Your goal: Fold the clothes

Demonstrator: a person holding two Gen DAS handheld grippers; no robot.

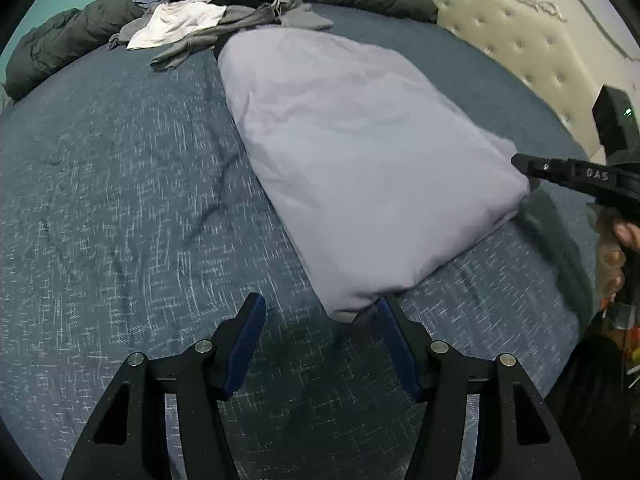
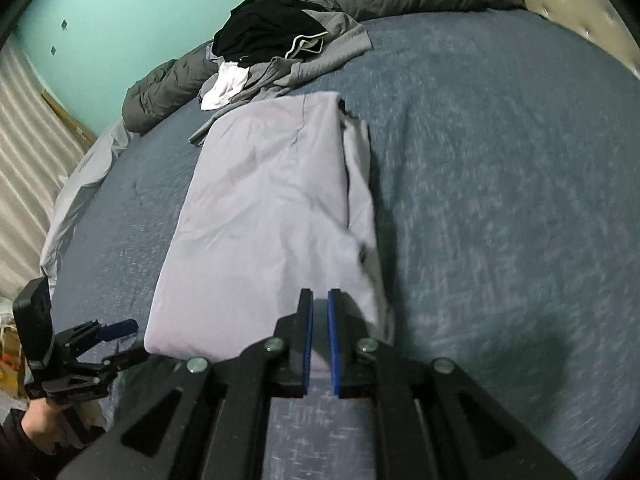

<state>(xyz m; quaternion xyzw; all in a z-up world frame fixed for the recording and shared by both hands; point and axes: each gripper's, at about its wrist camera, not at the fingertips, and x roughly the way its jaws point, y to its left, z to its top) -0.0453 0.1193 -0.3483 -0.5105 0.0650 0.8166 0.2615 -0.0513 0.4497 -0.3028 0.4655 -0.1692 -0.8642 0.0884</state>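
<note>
On blue bedspread [image 1: 120,200]: smooth lilac folded garment [image 1: 360,152]; left tool [image 1: 320,312] released; right tool [image 2: 320,308] pinching its edge.

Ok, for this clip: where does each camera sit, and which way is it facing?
Left wrist: on the left gripper, low over the bed, facing the far pile and headboard; jaws open at the near corner of the folded garment. The right gripper and a hand show at right.
Right wrist: on the right gripper, facing along the garment toward the pile; jaws nearly shut on its near edge. The left gripper shows at lower left.
Shared: garment, pile, bed, each other's gripper.
</note>
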